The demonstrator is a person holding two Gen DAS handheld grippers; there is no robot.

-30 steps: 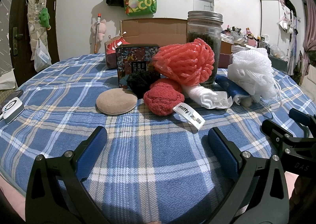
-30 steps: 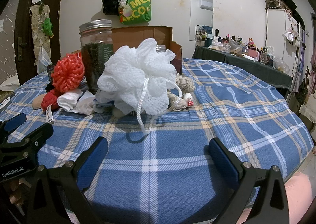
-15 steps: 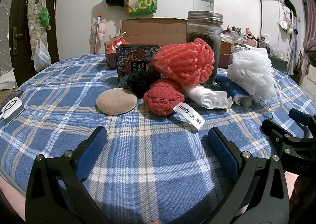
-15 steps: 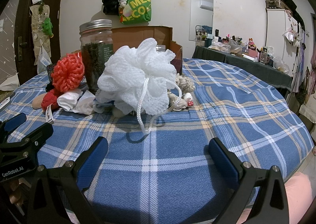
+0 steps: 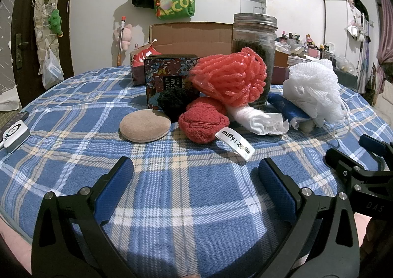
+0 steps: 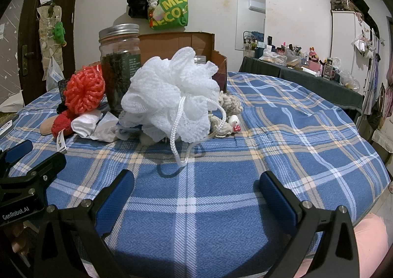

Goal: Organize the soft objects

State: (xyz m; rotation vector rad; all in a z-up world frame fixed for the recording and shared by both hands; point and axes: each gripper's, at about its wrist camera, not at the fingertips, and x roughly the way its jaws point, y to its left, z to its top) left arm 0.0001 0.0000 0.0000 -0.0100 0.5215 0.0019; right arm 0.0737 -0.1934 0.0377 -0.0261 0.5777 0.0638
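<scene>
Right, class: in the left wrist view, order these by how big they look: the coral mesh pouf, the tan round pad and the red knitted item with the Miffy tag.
1. Coral mesh pouf.
2 and 3. Tan round pad and red knitted item look alike in size; not ranked.

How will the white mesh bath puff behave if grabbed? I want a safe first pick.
The white bath puff looks airy, so probably light and squashy between the fingers. Its cord loop hangs loose and may snag. It seems unlikely to roll.

Blue plaid cloth (image 5: pixel 73 106), white pouf (image 6: pixel 172 96), red pouf (image 5: pixel 231 79).
</scene>
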